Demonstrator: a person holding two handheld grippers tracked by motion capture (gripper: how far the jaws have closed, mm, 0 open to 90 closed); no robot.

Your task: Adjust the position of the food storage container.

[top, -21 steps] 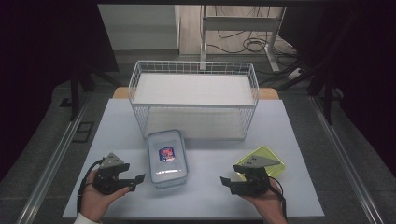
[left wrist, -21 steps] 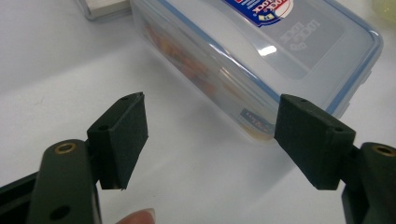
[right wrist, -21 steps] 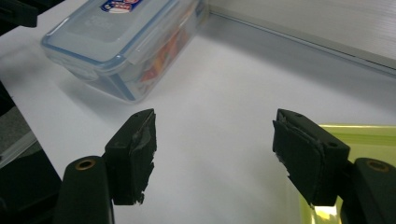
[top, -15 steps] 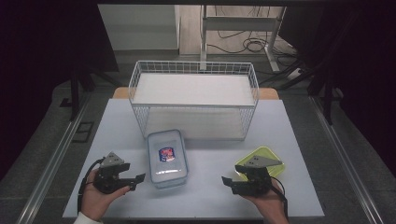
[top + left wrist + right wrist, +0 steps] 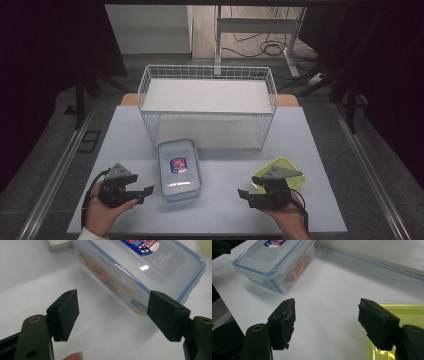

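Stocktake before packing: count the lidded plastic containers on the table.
1. The clear container with the blue-edged lid lies in front of the wire basket, between both tools. The yellow-green item at right is partly hidden; unclear.

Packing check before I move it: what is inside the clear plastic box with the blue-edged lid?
Through the clear plastic box walls, orange and red contents show; what they are cannot be told. Its lid is on, and the label covers part.

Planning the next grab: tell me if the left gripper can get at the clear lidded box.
Probably yes. The left gripper is open and faces the box with bare table between them.
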